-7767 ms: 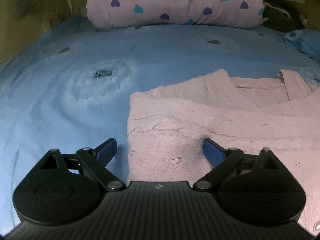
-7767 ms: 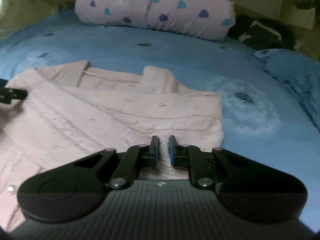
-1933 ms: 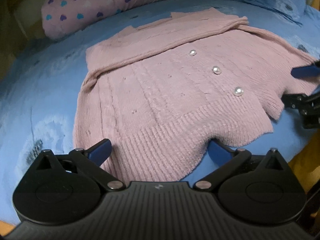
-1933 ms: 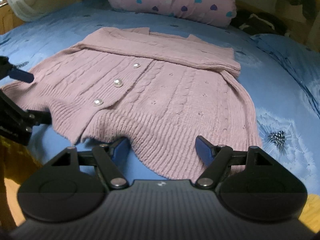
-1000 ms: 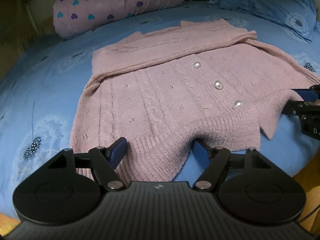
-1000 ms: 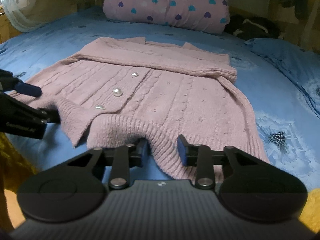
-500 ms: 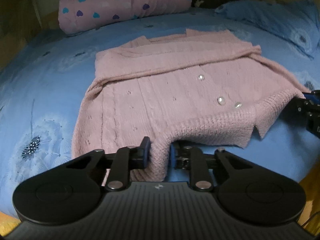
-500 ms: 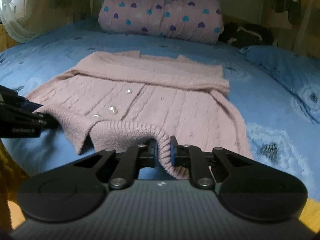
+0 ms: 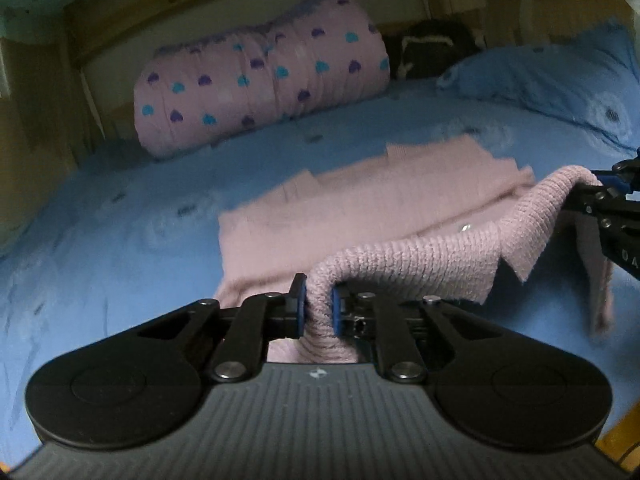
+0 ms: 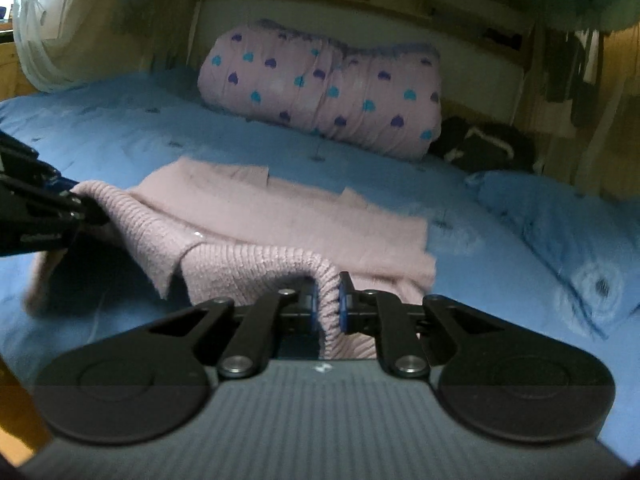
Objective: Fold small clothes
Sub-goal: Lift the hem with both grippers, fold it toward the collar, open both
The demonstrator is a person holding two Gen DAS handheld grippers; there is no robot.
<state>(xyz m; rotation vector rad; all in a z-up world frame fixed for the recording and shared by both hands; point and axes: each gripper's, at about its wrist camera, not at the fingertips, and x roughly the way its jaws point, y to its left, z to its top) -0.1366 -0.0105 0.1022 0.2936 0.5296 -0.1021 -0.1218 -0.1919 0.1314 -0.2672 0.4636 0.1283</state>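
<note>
The left gripper (image 9: 319, 307) pinches the ribbed hem of the pink knit cardigan (image 9: 384, 200) between its blue pads; the right gripper (image 10: 328, 307) clamps the same hem likewise. Beyond, at twelve o'clock, the cardigan's soft body lies on the blue bedsheet (image 9: 120, 208), before a plump heart-print bolster (image 10: 320, 88).

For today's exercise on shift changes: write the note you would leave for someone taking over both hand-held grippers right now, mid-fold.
Left hand-held gripper: shut on the ribbed hem of the pink cardigan.
Right hand-held gripper: shut on the same hem, further along.
Where things are: hem raised off the blue bedsheet; the collar end lies flat toward the heart-print bolster.
Done: sleeves folded across the chest, hem gripped at two points.
Left: probably carry the hem over to the collar end, lay it down, release, smooth.
</note>
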